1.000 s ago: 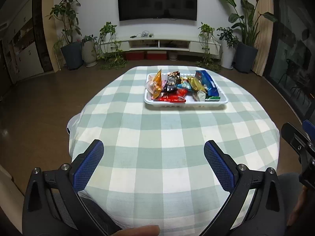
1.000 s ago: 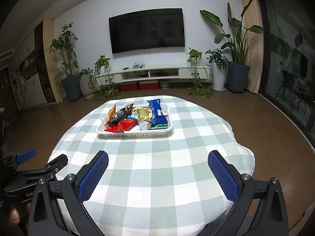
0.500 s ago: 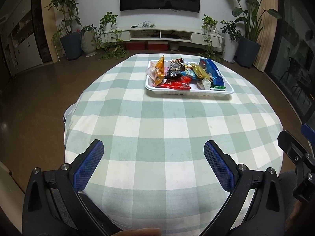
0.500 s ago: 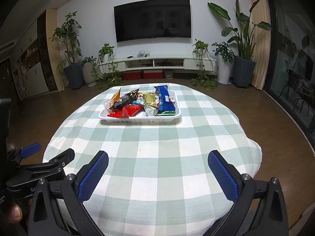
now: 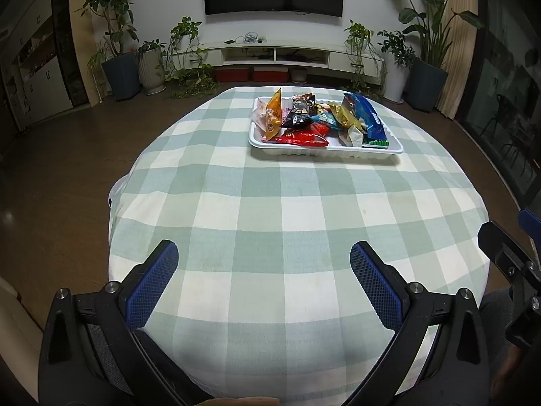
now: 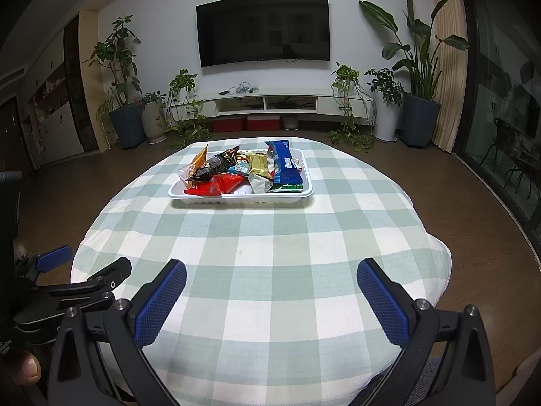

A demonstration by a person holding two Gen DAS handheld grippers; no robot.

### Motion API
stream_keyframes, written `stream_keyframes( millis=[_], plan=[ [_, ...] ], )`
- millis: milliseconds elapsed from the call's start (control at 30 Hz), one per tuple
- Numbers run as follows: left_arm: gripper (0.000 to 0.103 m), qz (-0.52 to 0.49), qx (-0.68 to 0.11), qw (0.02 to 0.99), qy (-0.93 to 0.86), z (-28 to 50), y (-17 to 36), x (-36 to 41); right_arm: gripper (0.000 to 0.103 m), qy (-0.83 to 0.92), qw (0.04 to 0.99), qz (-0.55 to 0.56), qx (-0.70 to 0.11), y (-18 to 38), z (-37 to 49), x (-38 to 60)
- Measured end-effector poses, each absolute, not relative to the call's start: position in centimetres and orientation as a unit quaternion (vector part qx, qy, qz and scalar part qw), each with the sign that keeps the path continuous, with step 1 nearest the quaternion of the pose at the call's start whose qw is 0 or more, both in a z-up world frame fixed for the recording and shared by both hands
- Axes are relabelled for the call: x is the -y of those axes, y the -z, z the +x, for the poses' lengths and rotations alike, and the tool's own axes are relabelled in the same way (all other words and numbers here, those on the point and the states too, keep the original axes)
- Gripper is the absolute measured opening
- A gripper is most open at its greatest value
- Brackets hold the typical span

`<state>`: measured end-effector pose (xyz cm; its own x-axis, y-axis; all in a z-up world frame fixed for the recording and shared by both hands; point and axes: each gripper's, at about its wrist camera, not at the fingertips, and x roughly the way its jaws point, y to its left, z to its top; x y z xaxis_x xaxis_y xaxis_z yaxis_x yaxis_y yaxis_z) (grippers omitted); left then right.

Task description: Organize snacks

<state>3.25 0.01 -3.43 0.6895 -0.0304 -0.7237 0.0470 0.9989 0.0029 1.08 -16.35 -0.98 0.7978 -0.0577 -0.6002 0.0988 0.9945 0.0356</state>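
Note:
A white tray (image 5: 324,151) (image 6: 240,198) piled with several snack packets stands on the far side of the round table. An orange packet (image 5: 274,115), a red one (image 5: 302,138) and a blue one (image 5: 367,116) show among them. My left gripper (image 5: 263,277) is open and empty over the table's near edge, far from the tray. My right gripper (image 6: 270,291) is open and empty, also at the near edge. Each gripper shows at the side of the other's view.
The table wears a green and white checked cloth (image 5: 287,220). Beyond it are a TV console (image 6: 270,103), a wall TV (image 6: 263,30) and several potted plants (image 6: 419,115). Brown floor surrounds the table.
Both grippers have moved forward over the table toward the tray, and the left view has tilted downward. Both stay open.

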Motion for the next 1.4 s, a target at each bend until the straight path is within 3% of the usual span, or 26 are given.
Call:
stream_keyframes(
  millis=[1400],
  plan=[
    [0.103, 0.012, -0.397, 0.917, 0.022, 3.04, 4.04, -0.03, 0.103, 0.042, 0.945, 0.033, -0.322, 1.35, 0.85, 16.38]
  ],
)
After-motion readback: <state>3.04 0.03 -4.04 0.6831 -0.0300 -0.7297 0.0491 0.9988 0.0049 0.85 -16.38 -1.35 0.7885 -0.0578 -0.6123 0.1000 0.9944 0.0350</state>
